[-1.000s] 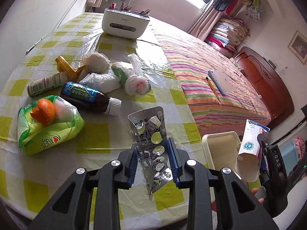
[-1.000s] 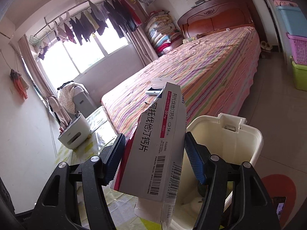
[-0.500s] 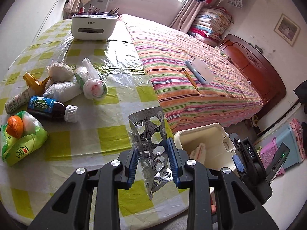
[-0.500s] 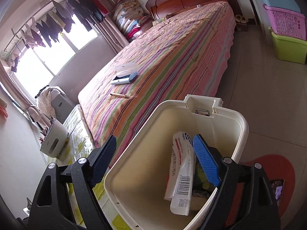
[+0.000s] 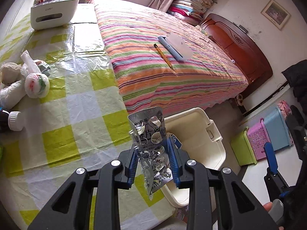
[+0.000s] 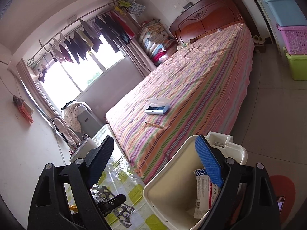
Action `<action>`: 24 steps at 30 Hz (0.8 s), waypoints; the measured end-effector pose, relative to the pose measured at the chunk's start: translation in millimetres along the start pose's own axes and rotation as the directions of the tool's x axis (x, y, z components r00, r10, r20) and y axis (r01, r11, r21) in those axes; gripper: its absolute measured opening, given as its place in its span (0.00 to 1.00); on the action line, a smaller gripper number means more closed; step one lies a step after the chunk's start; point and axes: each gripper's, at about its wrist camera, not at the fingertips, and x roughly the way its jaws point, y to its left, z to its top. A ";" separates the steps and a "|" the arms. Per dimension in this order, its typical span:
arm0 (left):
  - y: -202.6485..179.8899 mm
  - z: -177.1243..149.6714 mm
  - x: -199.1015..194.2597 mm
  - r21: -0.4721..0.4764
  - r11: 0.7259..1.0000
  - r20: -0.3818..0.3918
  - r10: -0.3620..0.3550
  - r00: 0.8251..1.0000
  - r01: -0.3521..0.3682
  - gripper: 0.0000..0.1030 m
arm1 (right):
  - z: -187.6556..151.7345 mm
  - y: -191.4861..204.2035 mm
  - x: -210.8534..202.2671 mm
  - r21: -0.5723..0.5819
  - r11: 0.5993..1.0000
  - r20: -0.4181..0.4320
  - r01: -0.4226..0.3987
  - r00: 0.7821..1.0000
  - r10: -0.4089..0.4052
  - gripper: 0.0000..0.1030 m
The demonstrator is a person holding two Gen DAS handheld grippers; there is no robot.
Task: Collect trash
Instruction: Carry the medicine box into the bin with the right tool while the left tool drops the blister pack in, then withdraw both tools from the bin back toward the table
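My left gripper (image 5: 152, 158) is shut on an empty silver pill blister pack (image 5: 150, 143), held upright at the table's edge beside the cream trash bin (image 5: 203, 126). My right gripper (image 6: 155, 164) is open and empty, above the near rim of the bin (image 6: 168, 197). A white medicine box (image 6: 203, 191) stands inside the bin. The left gripper with the blister pack (image 6: 117, 209) shows low in the right wrist view. More trash lies on the table at the left: tied plastic bags (image 5: 34, 80) and a bottle with a white cap (image 5: 13, 120).
The table has a yellow-checked plastic cover (image 5: 73, 118). A striped bed (image 5: 163, 57) with a pen and a case runs beside it. A white box-shaped appliance (image 5: 53, 13) stands at the table's far end. Coloured storage bins (image 5: 268, 140) stand on the floor at the right.
My right gripper opened and dropped the medicine box into the bin, then drew back. My left gripper carried the blister pack to the right, toward the bin.
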 end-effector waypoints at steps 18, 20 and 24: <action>-68.6 5.4 77.5 0.093 0.992 -0.102 -0.073 0.992 0.082 0.77 | 0.1 38.2 -28.6 -0.058 0.990 0.006 -0.131 0.991 0.132 0.86; -62.9 4.7 74.3 0.079 0.994 -0.098 -0.072 0.993 0.080 0.78 | -0.8 38.8 -28.9 -0.056 0.989 0.005 -0.134 0.991 0.135 0.86; -44.3 1.8 63.1 0.045 0.998 -0.073 -0.047 0.996 0.050 0.78 | -3.3 40.4 -28.1 -0.056 0.989 0.009 -0.136 0.991 0.136 0.86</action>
